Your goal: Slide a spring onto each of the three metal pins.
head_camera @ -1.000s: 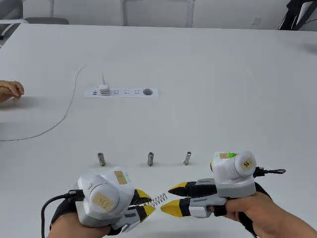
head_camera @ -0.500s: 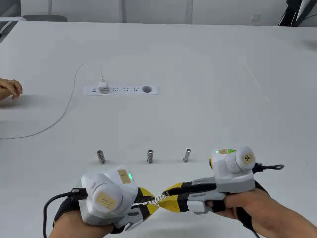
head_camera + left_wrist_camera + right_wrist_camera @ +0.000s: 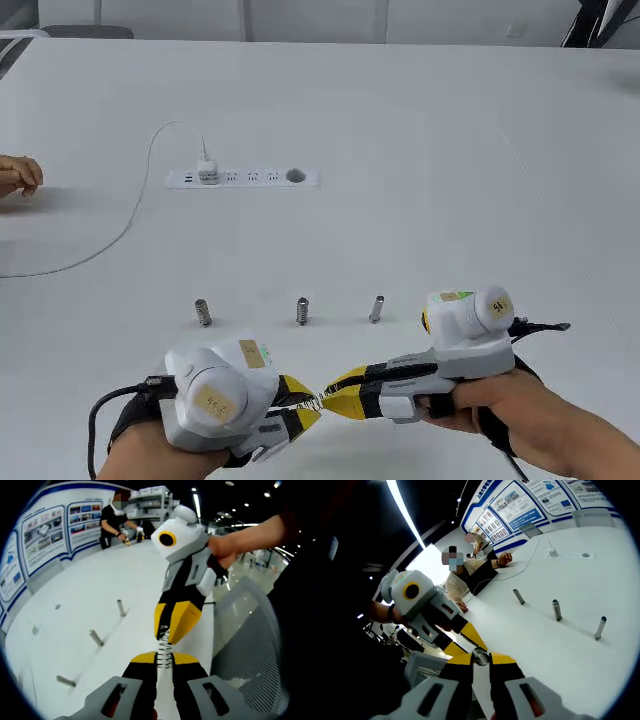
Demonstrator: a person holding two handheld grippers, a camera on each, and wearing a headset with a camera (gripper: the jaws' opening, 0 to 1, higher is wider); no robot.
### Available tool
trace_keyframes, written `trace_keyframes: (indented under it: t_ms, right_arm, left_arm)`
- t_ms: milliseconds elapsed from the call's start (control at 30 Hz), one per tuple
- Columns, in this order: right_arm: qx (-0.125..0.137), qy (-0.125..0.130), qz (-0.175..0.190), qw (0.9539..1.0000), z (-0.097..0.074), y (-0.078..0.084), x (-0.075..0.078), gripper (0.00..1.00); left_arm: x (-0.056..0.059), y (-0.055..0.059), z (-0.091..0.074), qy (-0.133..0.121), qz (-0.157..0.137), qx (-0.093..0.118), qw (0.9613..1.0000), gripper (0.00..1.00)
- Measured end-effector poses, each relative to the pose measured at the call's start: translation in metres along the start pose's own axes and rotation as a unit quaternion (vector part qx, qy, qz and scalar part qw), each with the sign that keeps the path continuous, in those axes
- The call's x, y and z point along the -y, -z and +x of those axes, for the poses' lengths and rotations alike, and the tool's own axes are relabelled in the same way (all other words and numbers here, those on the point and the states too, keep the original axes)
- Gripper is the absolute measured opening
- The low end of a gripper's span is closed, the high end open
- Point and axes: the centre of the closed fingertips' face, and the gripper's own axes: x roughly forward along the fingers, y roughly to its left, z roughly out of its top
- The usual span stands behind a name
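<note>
Both grippers pinched one spring above the table, in front of the pins.

The left gripper (image 3: 303,405) had its jaws pressed on one end of the spring (image 3: 317,400), and the right gripper (image 3: 330,395) had its jaws closed on the other end, so the yellow tips nearly met. In the left gripper view the spring (image 3: 164,647) ran straight from its own jaws up to the right gripper (image 3: 175,625). Behind the grippers, on the table (image 3: 450,150), the left pin (image 3: 203,312) and the middle pin (image 3: 303,311) each carried a coil, and the right pin (image 3: 377,308) showed plain metal. A power strip (image 3: 240,178) lay far behind.
</note>
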Motion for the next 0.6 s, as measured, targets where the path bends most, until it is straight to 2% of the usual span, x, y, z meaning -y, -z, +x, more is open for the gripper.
trace_keyframes:
  t_ms: [400, 600]
  right_arm:
    - [-0.016, 0.007, -0.036, 0.9992, -0.001, -0.010, -0.004, 0.12]
    - [-0.041, 0.009, -0.069, 0.9967, -0.001, -0.015, -0.004, 0.12]
  left_arm:
    - [-0.002, -0.004, 0.003, 0.001, -0.003, 0.009, 1.0000, 0.10]
    - [-0.006, -0.008, 0.003, -0.002, -0.004, 0.018, 0.9998, 0.10]
